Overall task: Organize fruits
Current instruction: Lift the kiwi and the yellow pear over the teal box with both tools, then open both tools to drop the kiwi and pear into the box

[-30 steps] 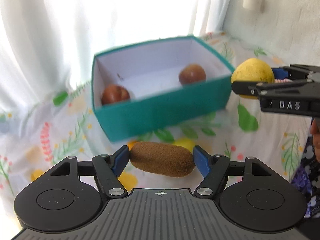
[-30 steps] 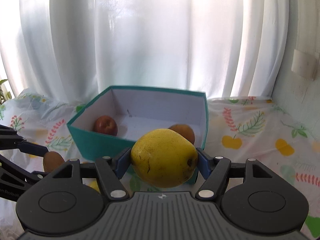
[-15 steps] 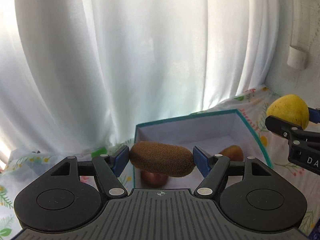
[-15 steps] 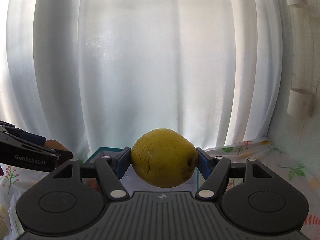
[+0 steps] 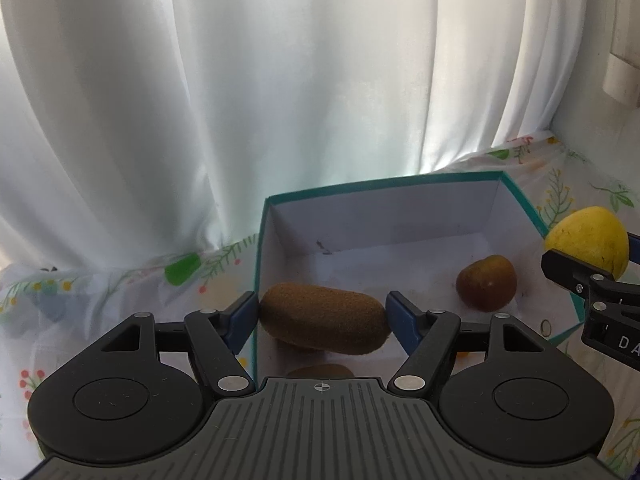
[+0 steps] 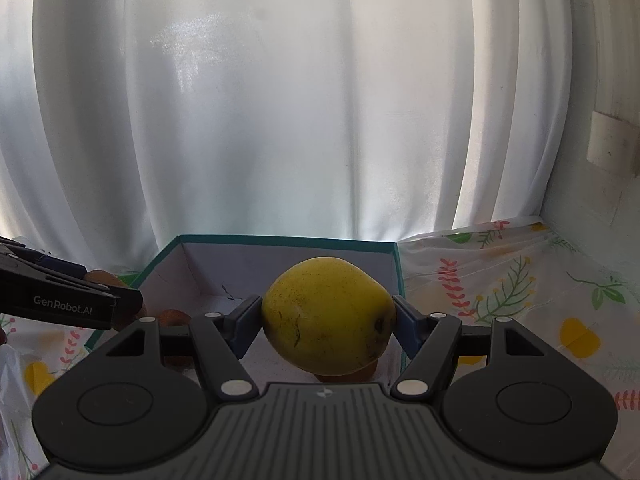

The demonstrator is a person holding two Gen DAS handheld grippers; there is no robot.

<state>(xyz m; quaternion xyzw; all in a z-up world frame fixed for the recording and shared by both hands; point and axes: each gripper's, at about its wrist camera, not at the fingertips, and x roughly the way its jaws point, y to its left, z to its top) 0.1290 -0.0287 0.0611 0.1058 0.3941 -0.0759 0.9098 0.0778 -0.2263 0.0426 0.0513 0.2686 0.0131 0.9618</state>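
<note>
My left gripper (image 5: 321, 317) is shut on a long brown kiwi (image 5: 324, 324), held end to end over the near left part of the teal box (image 5: 259, 248). Inside the box lie a reddish-brown fruit (image 5: 486, 283) at the right and another brown fruit (image 5: 320, 371), mostly hidden below the kiwi. My right gripper (image 6: 328, 322) is shut on a yellow apple (image 6: 326, 320) above the box's right side (image 6: 398, 272); that apple (image 5: 586, 240) also shows at the right edge of the left wrist view. The left gripper's body (image 6: 60, 300) enters the right wrist view from the left.
A white cloth with a floral print (image 6: 500, 288) covers the table around the box. White curtains (image 5: 280, 80) hang close behind it. A wall with a white fitting (image 6: 612, 148) stands at the right.
Both grippers moved forward, from in front of the box to over it, each keeping its fruit. The views tilted up to the curtain, then back down into the box.
</note>
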